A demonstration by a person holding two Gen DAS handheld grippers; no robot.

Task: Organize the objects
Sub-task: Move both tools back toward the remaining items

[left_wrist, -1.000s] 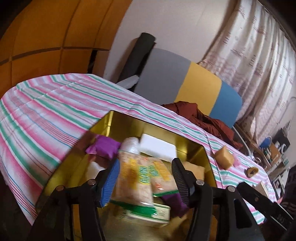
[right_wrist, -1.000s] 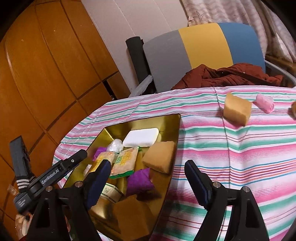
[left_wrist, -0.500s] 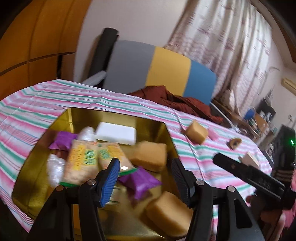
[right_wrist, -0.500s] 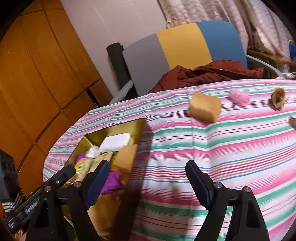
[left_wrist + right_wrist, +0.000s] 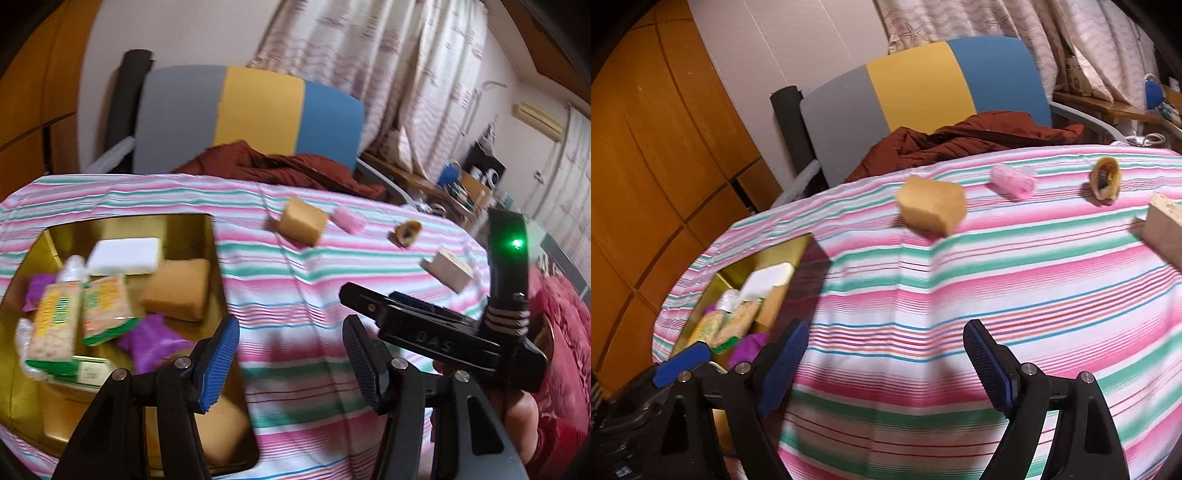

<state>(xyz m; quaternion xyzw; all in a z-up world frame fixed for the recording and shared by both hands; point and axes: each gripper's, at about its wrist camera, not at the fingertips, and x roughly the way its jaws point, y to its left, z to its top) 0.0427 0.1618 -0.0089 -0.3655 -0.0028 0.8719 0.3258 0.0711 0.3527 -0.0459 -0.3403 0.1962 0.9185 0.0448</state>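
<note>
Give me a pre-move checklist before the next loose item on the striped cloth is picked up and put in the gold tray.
1. Right gripper open and holding nothing: ok.
2. Left gripper open and holding nothing: ok.
3. Tan sponge block loose on the cloth, nothing on it: ok.
4. Pink roll, round brown piece and pale box lying apart from each other: ok.
5. Free room in the gold tray: cannot tell; it is already crowded.
6. Sharp view for aiming: not ok, both views are motion-blurred.
</note>
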